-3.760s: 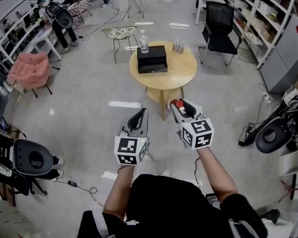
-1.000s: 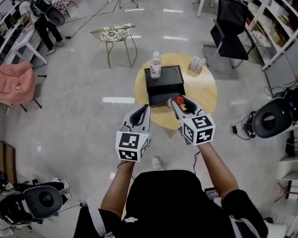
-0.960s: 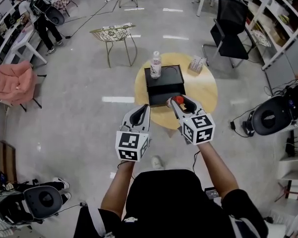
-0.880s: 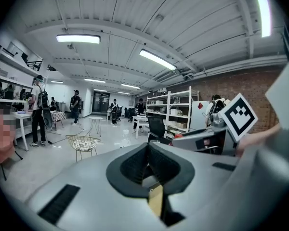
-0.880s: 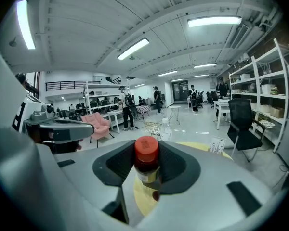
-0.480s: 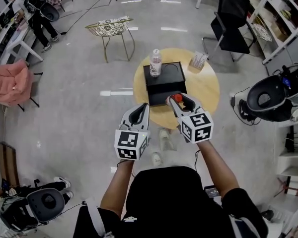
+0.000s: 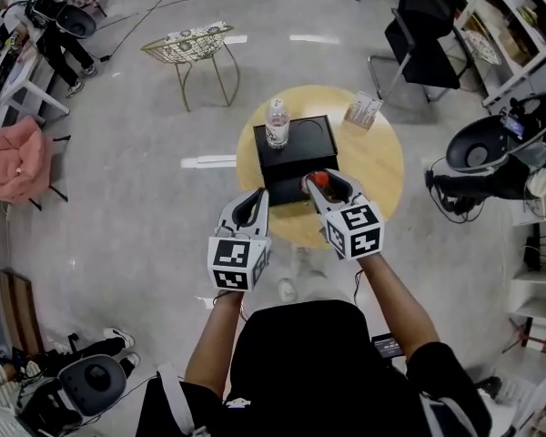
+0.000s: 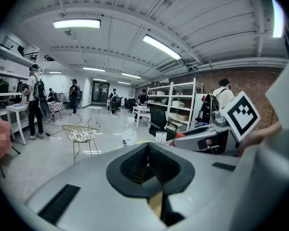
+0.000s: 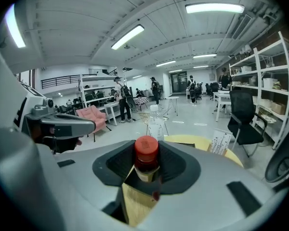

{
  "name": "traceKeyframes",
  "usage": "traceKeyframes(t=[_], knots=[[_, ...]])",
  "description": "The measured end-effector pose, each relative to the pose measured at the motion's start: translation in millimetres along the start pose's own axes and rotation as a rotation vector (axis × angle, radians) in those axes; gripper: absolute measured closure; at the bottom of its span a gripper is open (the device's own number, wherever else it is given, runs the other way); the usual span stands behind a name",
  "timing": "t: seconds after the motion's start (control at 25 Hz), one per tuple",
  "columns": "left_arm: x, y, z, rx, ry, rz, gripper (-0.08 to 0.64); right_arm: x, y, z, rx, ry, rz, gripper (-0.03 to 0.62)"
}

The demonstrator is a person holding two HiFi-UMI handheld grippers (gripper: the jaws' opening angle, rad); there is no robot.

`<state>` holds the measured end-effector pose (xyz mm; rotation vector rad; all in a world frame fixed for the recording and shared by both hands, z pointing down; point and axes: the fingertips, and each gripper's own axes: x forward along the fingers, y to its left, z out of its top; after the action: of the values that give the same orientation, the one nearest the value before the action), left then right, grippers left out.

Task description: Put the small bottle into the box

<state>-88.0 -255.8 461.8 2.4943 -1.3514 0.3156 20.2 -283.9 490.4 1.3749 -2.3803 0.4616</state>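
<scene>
Since the small bottle (image 9: 146, 154) with the red cap sits clenched between the fingers (image 9: 182, 166) of the right gripper (image 7: 322, 184), held in the air over the near edge of the round worktop (image 7: 375, 167), we judge the pickup done. The left gripper (image 7: 252, 209) is closed on nothing. What is left is the short carry to the black box (image 7: 298, 157) just ahead and the release inside; we cannot tell whether it lies open.

Bright, even light comes from ceiling strips (image 9: 214, 7) high above the right claw (image 9: 146, 165). Pale glare streaks the floor (image 7: 118, 198) beyond it. Both gripper views bulge and darken at the edges.
</scene>
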Motion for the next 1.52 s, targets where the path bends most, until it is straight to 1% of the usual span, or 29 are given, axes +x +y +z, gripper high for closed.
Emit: traceKeyframes(t=[0.28, 0.6, 0.88, 1.04, 1.36, 1.52], knots=[[45, 28, -8, -0.030, 0.053, 0.028, 0.548, 45, -26, -11, 0.000, 0.073, 0.023, 0.454], [85, 44, -26, -0.069, 0.123, 0.047, 0.548, 91, -46, -38, 0.040, 0.173, 0.055, 0.454], [101, 50, -48, -0.107, 0.169, 0.084, 0.548, 120, -51, -68, 0.019, 0.253, 0.100, 0.454], [112, 50, -58, -0.120, 0.200, 0.082, 0.548, 135, -55, -79, 0.005, 0.286, 0.117, 0.454], [131, 55, -73, -0.135, 0.235, 0.089, 0.548, 155, -61, -99, 0.001, 0.336, 0.131, 0.454], [136, 57, -78, -0.148, 0.240, 0.090, 0.548, 161, -61, -109, -0.024, 0.355, 0.136, 0.454]])
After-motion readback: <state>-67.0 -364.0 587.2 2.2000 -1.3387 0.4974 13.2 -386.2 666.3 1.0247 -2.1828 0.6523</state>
